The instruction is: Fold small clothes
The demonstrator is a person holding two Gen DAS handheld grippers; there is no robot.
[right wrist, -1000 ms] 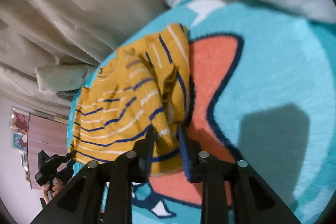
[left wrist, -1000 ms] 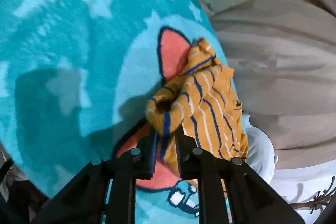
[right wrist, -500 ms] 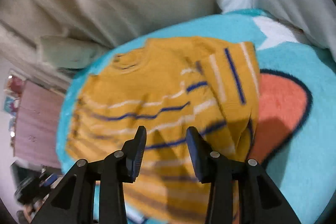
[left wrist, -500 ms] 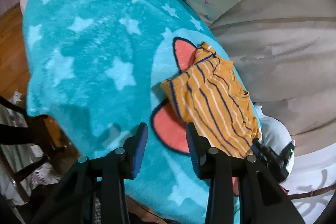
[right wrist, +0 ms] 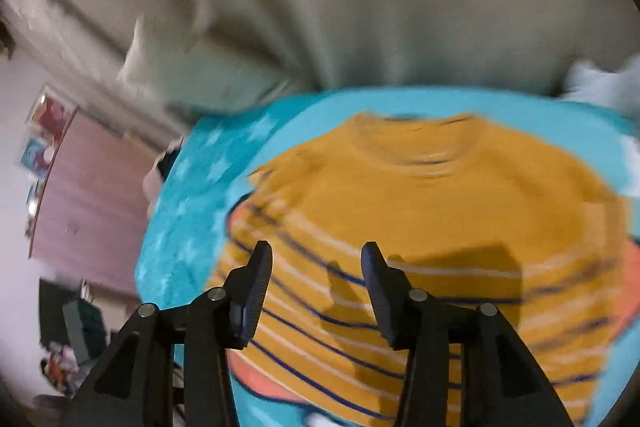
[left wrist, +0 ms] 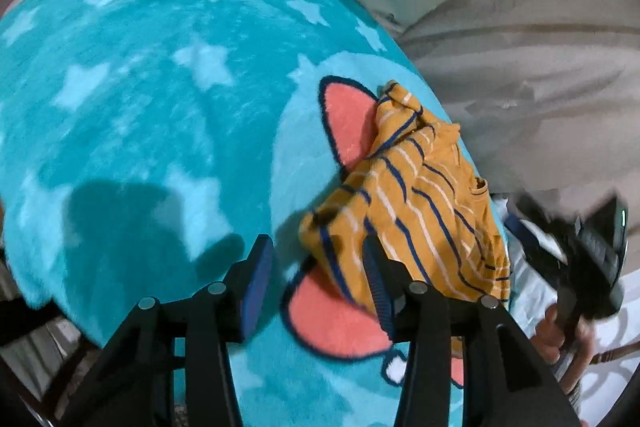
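Both grippers, left (left wrist: 316, 267) and right (right wrist: 316, 269), hung wide open, empty; striped shirt (left wrist: 416, 203) ahead awaited regrasping for another fold.

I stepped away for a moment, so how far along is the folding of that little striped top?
Partly done: the orange striped top lies bunched on the teal blanket, one side turned over. Nothing is in hand; the left hand-held gripper and right hand-held gripper are both open. Flattening and final folds remain.
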